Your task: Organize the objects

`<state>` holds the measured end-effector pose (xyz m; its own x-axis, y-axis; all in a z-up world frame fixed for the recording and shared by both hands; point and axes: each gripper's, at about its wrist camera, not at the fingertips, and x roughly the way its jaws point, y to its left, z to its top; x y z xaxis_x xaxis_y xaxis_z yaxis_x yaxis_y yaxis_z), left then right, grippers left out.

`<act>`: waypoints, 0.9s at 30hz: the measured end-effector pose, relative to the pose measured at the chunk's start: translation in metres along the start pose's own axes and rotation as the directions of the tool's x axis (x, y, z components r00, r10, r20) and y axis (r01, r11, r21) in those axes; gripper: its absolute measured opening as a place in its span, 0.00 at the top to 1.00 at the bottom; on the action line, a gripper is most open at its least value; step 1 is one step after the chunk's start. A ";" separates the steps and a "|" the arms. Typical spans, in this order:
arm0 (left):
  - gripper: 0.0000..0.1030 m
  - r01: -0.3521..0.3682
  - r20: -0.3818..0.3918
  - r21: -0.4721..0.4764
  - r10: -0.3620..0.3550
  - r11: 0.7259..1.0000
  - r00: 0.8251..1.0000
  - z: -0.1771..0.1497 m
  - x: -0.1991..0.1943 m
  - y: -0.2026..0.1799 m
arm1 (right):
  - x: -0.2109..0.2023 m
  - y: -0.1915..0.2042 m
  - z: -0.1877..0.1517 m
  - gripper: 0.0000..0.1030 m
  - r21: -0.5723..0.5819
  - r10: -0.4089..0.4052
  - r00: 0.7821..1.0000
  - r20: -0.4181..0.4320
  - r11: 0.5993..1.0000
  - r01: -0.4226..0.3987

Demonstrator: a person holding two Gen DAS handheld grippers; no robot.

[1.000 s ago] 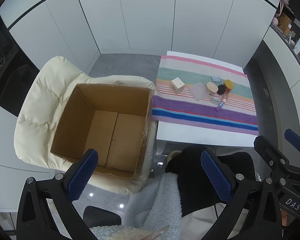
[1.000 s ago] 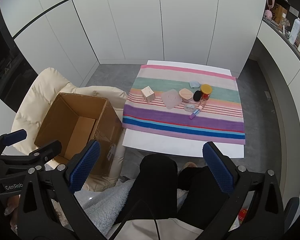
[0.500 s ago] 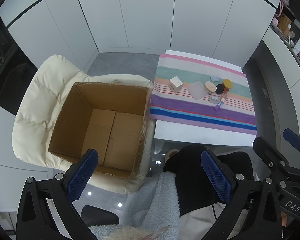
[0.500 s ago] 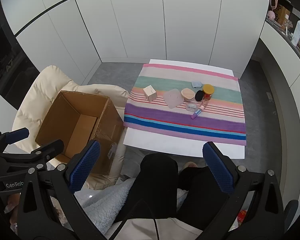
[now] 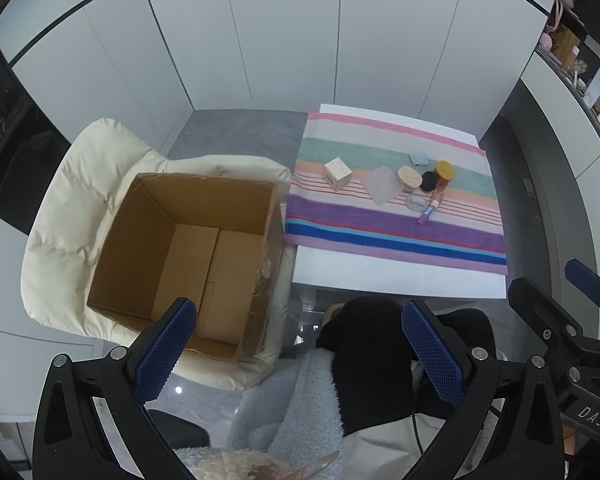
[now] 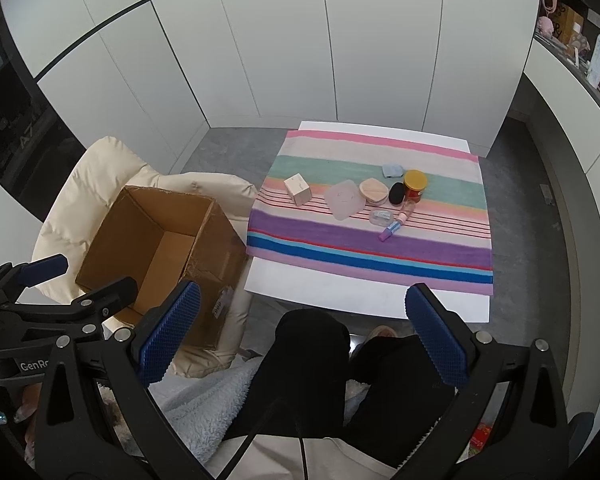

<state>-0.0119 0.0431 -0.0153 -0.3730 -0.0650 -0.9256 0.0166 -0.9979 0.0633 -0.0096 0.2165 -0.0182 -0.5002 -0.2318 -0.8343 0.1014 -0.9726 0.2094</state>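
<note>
Both the left gripper and the right gripper hang empty with jaws wide apart, well short of the striped cloth. The cosmetics cluster lies ahead on the cloth, nearer the right gripper; the cardboard box stands empty left of the cloth.

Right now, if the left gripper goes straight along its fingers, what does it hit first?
Probably the near right corner of the open cardboard box on the cream chair, or the white table edge beside it. The left gripper is open; depth is unclear.

Striped multicolour cloth; brown box; cream chair.
</note>
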 end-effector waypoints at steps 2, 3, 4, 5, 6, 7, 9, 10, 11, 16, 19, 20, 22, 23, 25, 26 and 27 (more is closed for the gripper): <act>0.00 0.000 -0.003 0.002 0.000 1.000 1.000 0.001 0.001 -0.010 | -0.002 -0.010 0.001 0.00 0.010 -0.001 1.000 0.004 1.000 0.001; 0.00 0.001 -0.007 0.009 -0.001 1.000 1.000 0.002 0.003 -0.018 | -0.003 -0.016 0.001 0.00 0.016 -0.003 1.000 0.006 1.000 0.003; 0.00 0.001 -0.011 0.013 -0.001 1.000 1.000 0.003 0.003 -0.023 | -0.004 -0.022 0.001 0.00 0.024 -0.005 1.000 0.009 1.000 0.004; 0.00 0.006 -0.015 0.021 -0.006 1.000 1.000 0.004 0.005 -0.031 | -0.004 -0.028 0.001 0.00 0.030 -0.005 1.000 0.009 1.000 0.004; 0.00 0.009 -0.018 0.026 -0.009 1.000 1.000 0.004 0.006 -0.038 | -0.005 -0.034 0.001 0.00 0.037 -0.003 1.000 0.010 0.999 0.003; 0.00 0.009 -0.020 0.030 -0.008 1.000 1.000 0.005 0.006 -0.043 | -0.005 -0.041 0.001 0.00 0.044 -0.001 1.000 0.010 0.999 0.000; 0.00 0.013 -0.022 0.040 -0.012 0.999 1.000 0.007 0.007 -0.057 | -0.005 -0.054 0.001 0.00 0.060 0.000 1.000 0.011 0.998 -0.001; 0.00 0.015 -0.022 0.043 -0.014 0.999 1.000 0.008 0.007 -0.063 | -0.006 -0.063 0.001 0.00 0.071 -0.001 1.000 0.012 0.998 0.000; 0.00 0.015 -0.022 0.045 -0.014 0.999 1.000 0.008 0.007 -0.068 | -0.006 -0.069 0.000 0.00 0.079 -0.004 1.000 0.014 0.997 0.003; 0.00 0.019 -0.025 0.058 -0.018 0.998 1.000 0.014 0.012 -0.098 | -0.006 -0.105 -0.001 0.00 0.115 -0.026 1.000 0.015 0.993 0.024; 0.00 0.034 -0.023 0.057 -0.032 0.998 0.999 0.016 0.016 -0.112 | -0.006 -0.124 -0.003 0.00 0.130 -0.040 0.999 0.015 0.991 0.037; 0.00 0.035 -0.023 0.057 -0.034 0.998 0.999 0.016 0.018 -0.116 | -0.006 -0.130 -0.004 0.00 0.135 -0.044 0.999 0.015 0.990 0.042; 0.00 0.039 -0.032 0.061 -0.037 0.997 0.999 0.018 0.024 -0.125 | -0.006 -0.141 -0.006 0.00 0.147 -0.053 0.999 0.014 0.988 0.050; 0.00 0.048 -0.044 0.064 -0.045 0.997 0.998 0.019 0.029 -0.130 | -0.006 -0.146 -0.006 0.00 0.153 -0.057 0.998 0.014 0.987 0.054; 0.00 0.063 -0.061 0.067 -0.059 0.996 0.996 0.020 0.036 -0.135 | -0.005 -0.156 -0.007 0.00 0.167 -0.066 0.998 0.012 0.984 0.063; 0.00 0.070 -0.073 0.071 -0.064 0.995 0.995 0.021 0.041 -0.138 | -0.004 -0.161 -0.006 0.00 0.171 -0.068 0.998 0.011 0.983 0.065; 0.00 0.070 -0.077 0.072 -0.064 0.995 0.995 0.021 0.043 -0.140 | -0.003 -0.165 -0.006 0.00 0.176 -0.071 0.997 0.009 0.982 0.069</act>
<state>-0.0493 0.1802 -0.0564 -0.3005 -0.0011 -0.9538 -0.0765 -0.9967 0.0252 -0.0196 0.3772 -0.0536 -0.5142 -0.1617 -0.8423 -0.0858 -0.9674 0.2381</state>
